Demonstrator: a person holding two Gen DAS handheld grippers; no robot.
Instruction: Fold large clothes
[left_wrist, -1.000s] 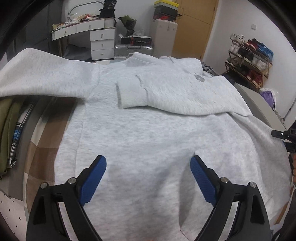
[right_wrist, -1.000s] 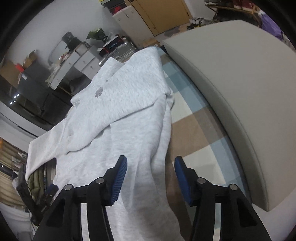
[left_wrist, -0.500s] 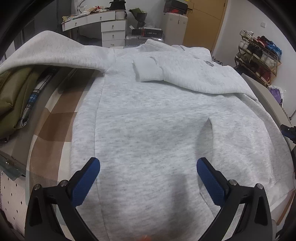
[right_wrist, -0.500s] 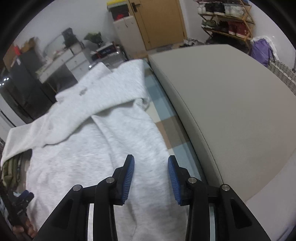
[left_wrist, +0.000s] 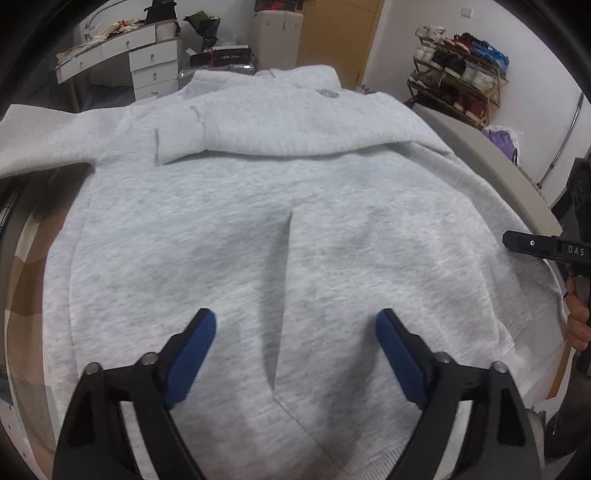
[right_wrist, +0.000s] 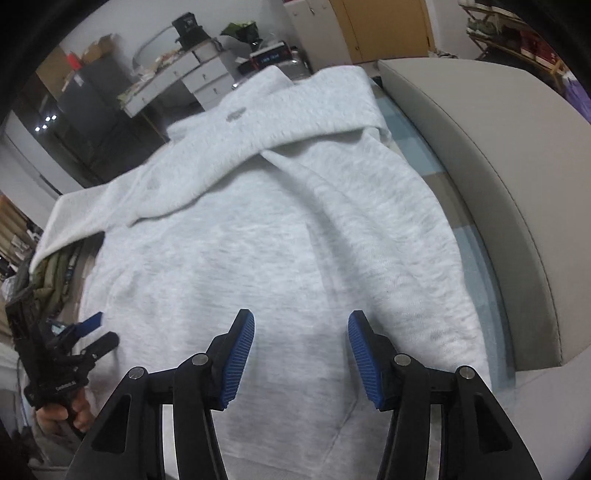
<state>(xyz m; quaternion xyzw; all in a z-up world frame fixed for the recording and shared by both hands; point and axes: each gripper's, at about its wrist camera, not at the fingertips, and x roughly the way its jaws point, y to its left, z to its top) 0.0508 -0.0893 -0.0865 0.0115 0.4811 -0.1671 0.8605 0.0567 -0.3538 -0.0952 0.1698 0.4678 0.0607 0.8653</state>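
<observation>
Grey marl fleece, thick and soft, made up the sweatshirt (left_wrist: 258, 229), which lay spread front-up over a checked blanket (right_wrist: 476, 243), its collar at the far end and its ribbed hem (left_wrist: 373, 467) nearest the cameras. One sleeve (left_wrist: 280, 129) was already folded across the chest, cuff lying toward the left; the other sleeve (left_wrist: 40, 136) trailed off to the far left. A padded beige headboard (right_wrist: 491, 155) ran along the right side.

The left gripper (left_wrist: 295, 354) hung over the near middle of the body, its jaws wide but just closing in, nothing between them. The right gripper (right_wrist: 301, 354) stood above the near right part, jaws half apart and just widening, also empty.

Such cloth would probably feel weighty yet limp, sagging and sliding wherever unsupported, so I judged the firm hem corners or side seams the best places to pinch.
</observation>
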